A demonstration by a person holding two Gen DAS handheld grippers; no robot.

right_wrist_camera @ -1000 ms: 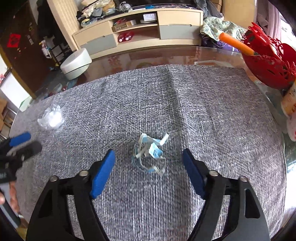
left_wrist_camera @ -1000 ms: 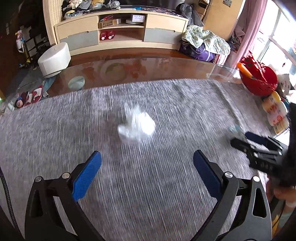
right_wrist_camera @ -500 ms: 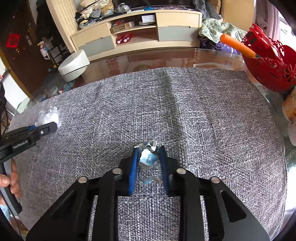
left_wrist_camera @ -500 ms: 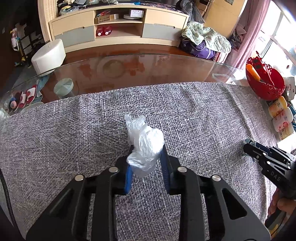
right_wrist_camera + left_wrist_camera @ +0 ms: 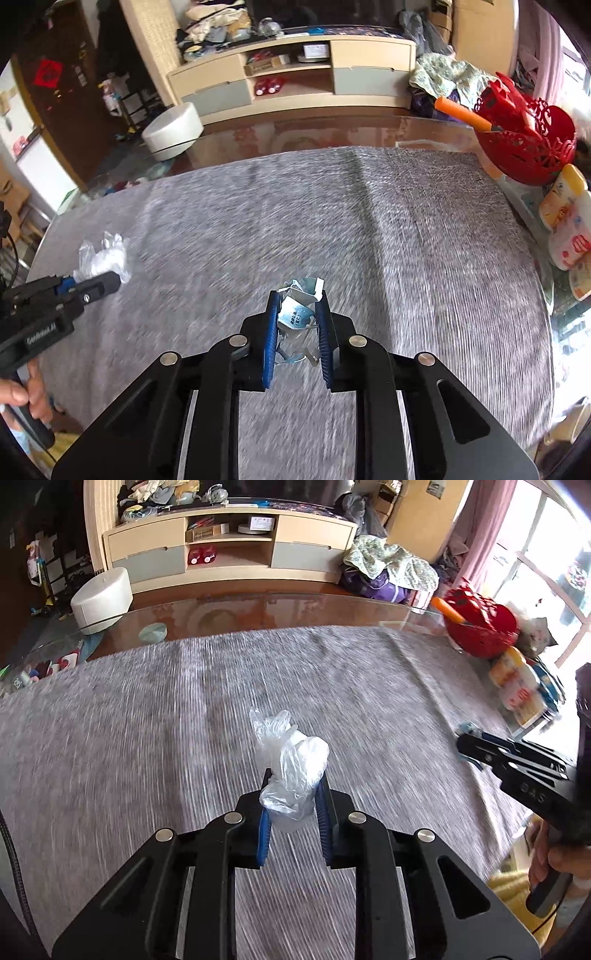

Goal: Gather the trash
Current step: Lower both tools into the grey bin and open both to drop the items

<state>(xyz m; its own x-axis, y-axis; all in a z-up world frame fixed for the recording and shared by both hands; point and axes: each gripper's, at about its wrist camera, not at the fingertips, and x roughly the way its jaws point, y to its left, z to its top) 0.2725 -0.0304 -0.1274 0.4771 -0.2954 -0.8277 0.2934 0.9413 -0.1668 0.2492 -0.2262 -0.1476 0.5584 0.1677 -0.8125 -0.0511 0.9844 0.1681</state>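
Fingers clamped both sides: left gripper point(image 5: 291, 805) pinching crumpled plastic bag point(image 5: 291, 764), right gripper point(image 5: 298, 325) pinching crushed blue-white wrapper point(image 5: 297, 314), above grey cloth point(image 5: 424, 240); light, soft, slippery, best gripped mid-bulk.

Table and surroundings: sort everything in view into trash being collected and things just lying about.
Job:
- crumpled clear plastic bag, pinched in the left gripper
- crumpled blue-and-white wrapper, pinched in the right gripper

Lying about:
- red basket with its orange stick
- snack packets
- white stool
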